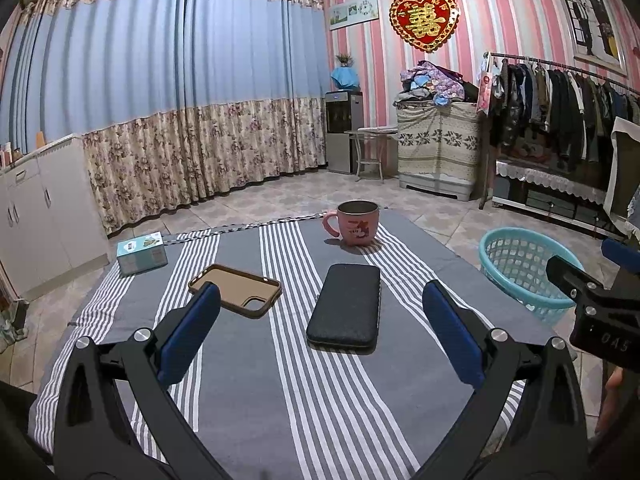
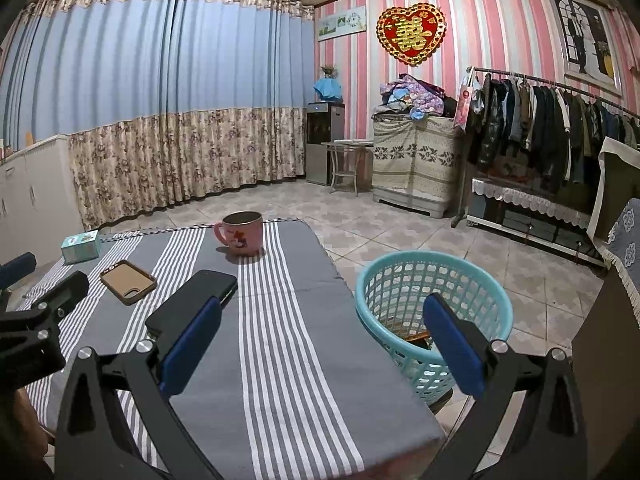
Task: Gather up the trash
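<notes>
The left hand-held gripper [image 1: 320,308] hovers over the striped surface [image 1: 280,360] with its blue pads spread wide and nothing between them. Just ahead of it lie a black wallet [image 1: 346,306] and, by its left pad, a brown phone case [image 1: 236,286]; farther ahead stands a pink mug [image 1: 356,222], and far to the front left a small box [image 1: 142,252]. This view catches only part of the basket [image 1: 520,268], off to its right on the floor, with the inside hidden.

The right hand-held gripper [image 2: 322,318] is likewise spread and empty, straddling the surface's right edge. Its view looks down into the teal basket [image 2: 400,280], just ahead of its right pad: something orange and dark [image 2: 416,338] lies at the bottom, too hidden to identify. The mug's contents cannot be seen.
</notes>
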`<state>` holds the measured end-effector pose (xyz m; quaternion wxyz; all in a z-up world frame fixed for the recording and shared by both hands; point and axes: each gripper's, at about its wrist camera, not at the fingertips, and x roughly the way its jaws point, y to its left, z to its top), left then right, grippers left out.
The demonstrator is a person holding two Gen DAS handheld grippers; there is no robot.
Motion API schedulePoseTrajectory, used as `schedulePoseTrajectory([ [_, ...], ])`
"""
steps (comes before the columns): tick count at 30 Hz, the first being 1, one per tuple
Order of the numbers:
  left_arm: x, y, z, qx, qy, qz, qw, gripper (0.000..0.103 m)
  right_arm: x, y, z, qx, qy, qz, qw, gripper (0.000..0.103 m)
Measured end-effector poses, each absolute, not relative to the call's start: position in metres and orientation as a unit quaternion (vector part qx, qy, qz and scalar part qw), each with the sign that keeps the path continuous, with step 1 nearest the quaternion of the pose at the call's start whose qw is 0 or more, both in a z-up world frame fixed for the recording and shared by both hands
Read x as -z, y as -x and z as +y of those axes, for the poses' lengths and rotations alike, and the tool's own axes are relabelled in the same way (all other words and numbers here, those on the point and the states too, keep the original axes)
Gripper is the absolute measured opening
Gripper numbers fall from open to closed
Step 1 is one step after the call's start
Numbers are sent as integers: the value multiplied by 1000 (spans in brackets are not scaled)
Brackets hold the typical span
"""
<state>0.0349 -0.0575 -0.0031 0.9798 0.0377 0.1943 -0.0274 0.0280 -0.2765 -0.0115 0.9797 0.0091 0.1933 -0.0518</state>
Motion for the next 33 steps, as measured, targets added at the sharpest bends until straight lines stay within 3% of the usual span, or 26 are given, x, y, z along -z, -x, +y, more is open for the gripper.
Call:
schedulePoseTrajectory([
  [33,-2,-37,-60,25,-39,188,981,98,17,-27,-273,54,-5,186,981,99],
])
